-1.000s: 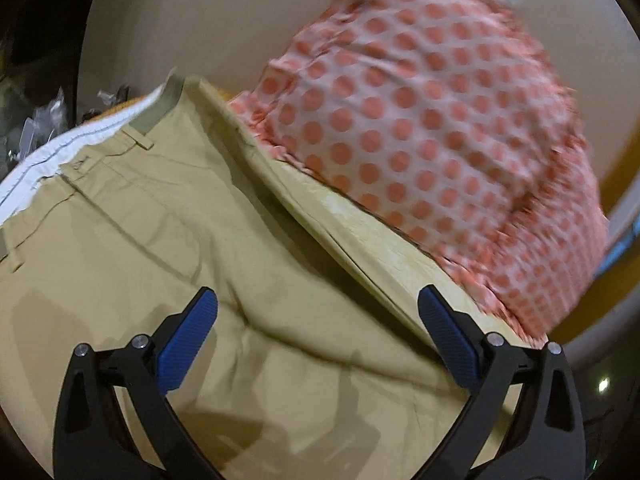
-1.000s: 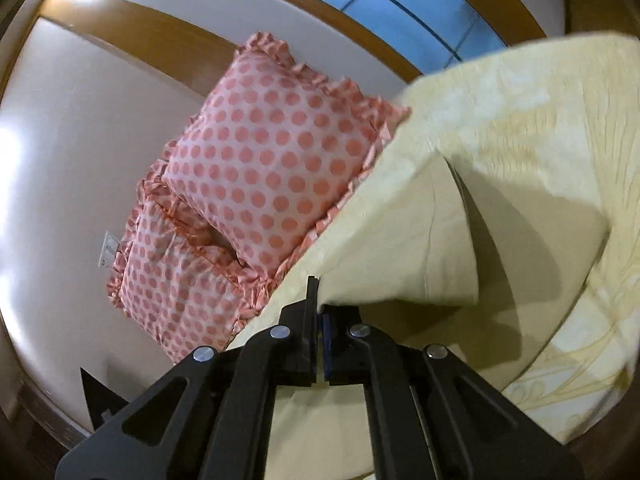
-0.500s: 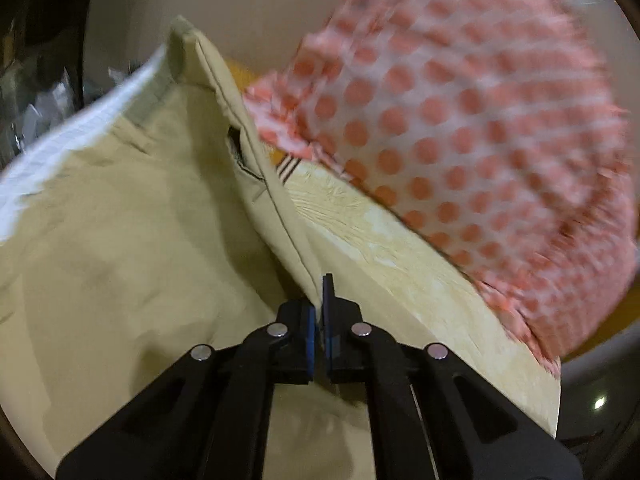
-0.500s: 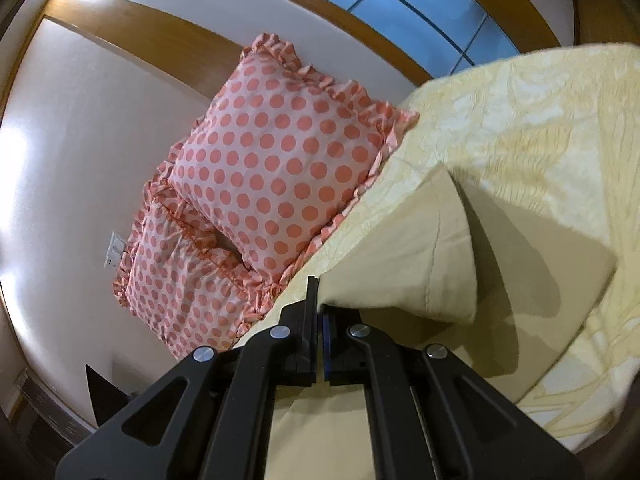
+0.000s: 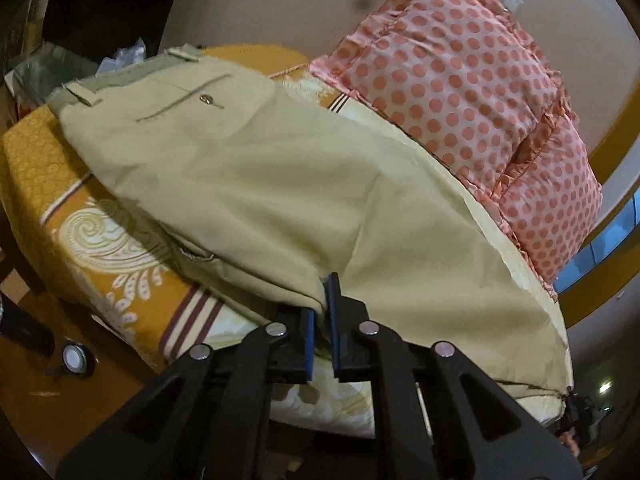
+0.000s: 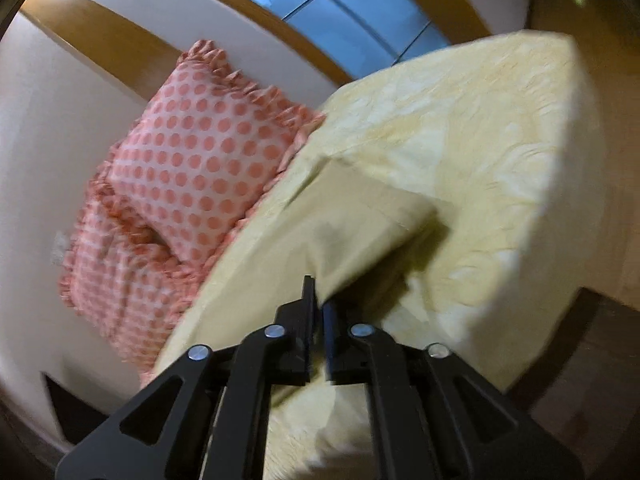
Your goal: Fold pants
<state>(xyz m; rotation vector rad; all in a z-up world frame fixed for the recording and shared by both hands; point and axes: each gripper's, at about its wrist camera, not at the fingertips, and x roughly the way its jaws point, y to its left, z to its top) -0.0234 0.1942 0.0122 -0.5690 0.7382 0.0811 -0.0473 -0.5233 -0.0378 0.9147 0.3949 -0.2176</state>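
The khaki pants (image 5: 280, 184) lie folded lengthwise on the bed, back pocket with a button facing up and the waistband at the far left. My left gripper (image 5: 323, 332) is shut on the pants' near folded edge at the seat. In the right wrist view the pants' leg end (image 6: 360, 224) lifts off the bed, and my right gripper (image 6: 318, 332) is shut on its near edge.
Two pink polka-dot pillows (image 5: 480, 120) lean against the wall behind the pants; they also show in the right wrist view (image 6: 192, 184). The bed has a yellow and orange patterned cover (image 5: 100, 248) and a pale yellow cover (image 6: 480, 152). The bed's edge and wooden floor (image 5: 80, 380) are near left.
My left gripper closed on the pants' edge, then carried it over so the pants fold in half, pocket side up. My right gripper stayed shut on the leg end and moved with it.
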